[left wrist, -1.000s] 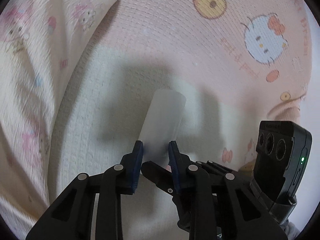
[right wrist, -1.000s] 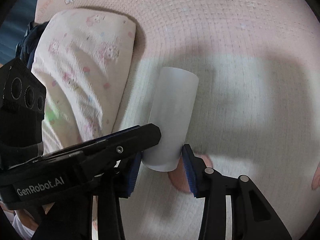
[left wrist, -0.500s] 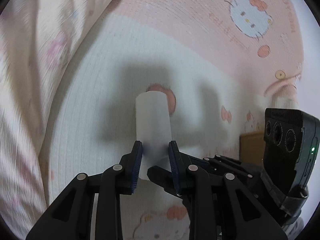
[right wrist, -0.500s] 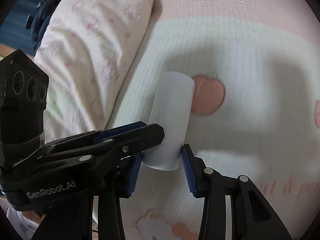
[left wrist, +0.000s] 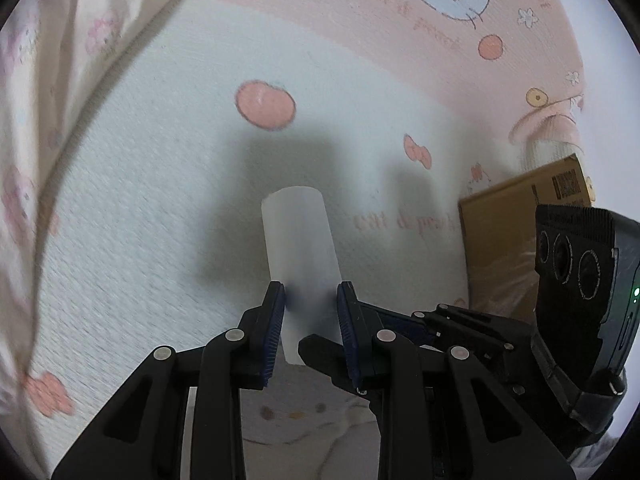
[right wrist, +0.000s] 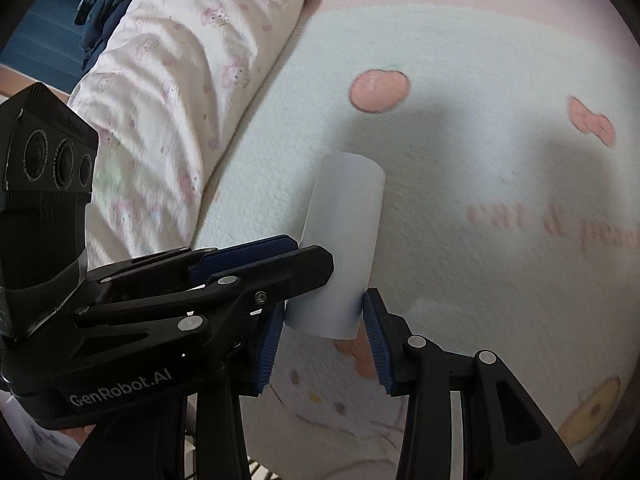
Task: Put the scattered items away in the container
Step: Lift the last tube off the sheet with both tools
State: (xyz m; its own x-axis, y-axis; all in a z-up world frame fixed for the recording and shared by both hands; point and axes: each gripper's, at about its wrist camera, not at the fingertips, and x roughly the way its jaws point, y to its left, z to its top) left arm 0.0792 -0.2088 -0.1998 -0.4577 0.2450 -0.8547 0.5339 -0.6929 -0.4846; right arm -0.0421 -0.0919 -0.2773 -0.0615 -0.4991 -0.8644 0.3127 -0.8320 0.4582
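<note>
White cylinder [left wrist: 298,248] | left claw [left wrist: 310,306] clamped on it | right claw [right wrist: 324,322] gripping its lower end | above printed bedsheet [left wrist: 160,200] | cardboard box [left wrist: 516,216] right

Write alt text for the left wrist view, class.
Two pairs of tongs, the left tongs and the right tongs, grip one white tube above a pink cartoon-print blanket. A cardboard box shows at the right edge.
</note>
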